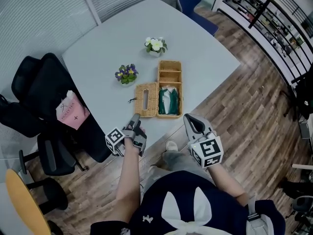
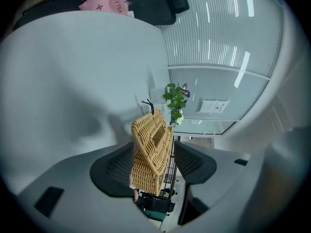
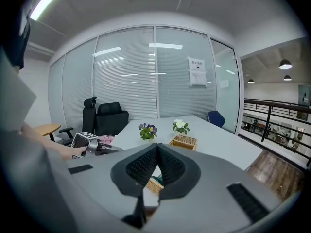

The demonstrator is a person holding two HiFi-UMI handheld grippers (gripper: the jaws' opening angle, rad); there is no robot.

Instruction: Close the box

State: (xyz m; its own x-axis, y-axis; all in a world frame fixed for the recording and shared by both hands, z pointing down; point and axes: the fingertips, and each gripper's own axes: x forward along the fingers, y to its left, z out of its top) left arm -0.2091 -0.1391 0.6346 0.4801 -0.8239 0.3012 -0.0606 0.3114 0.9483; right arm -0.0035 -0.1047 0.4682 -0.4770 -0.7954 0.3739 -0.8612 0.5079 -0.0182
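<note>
The wicker box [image 1: 169, 68] stands open on the grey bench [image 1: 98, 53], its lid [image 1: 146, 99] lying flat to its left. The left hand-held gripper [image 1: 135, 117], on an outstretched bare forearm, has its jaws apart around the lid's near edge. The right hand-held gripper [image 1: 190, 119] hovers at the bench edge, closed and empty, pointing towards the box

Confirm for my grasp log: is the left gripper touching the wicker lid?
Cannot tell: the left gripper, in its view, has the wicker lid between parted jaws; contact unclear.
</note>
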